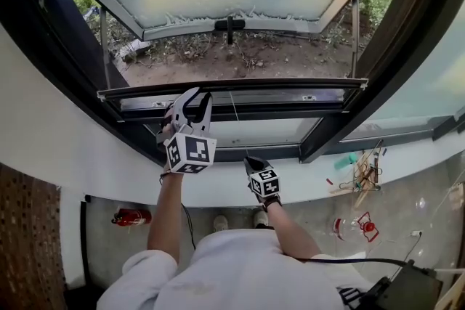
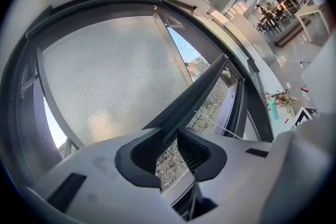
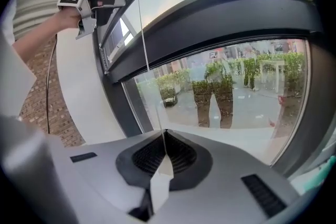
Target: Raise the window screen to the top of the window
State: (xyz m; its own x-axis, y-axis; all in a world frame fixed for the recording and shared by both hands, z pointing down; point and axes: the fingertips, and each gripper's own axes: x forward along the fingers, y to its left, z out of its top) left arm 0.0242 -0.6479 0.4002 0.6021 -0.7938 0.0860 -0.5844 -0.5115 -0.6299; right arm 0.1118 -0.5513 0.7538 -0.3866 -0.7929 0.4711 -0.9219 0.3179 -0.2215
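Okay, lifting step, and the trick as I see it is an even rise. My left gripper [image 2: 168, 136] has its jaws apart with the screen's bottom bar [image 1: 276, 86] running into the gap, so I'd push from under it rather than squeeze. My right gripper [image 3: 164, 134] is pinched tight on the thin white pull cord [image 3: 144, 60], which runs to the bar's middle. I'd hold that cord taut and raise both hands together, or the bar may tilt and bind at its sides. The window screen [image 2: 115, 76] is fine grey mesh, stretched flat beyond the bar. The bar itself sits low, just past the near sill, so most of the climb looks undone.
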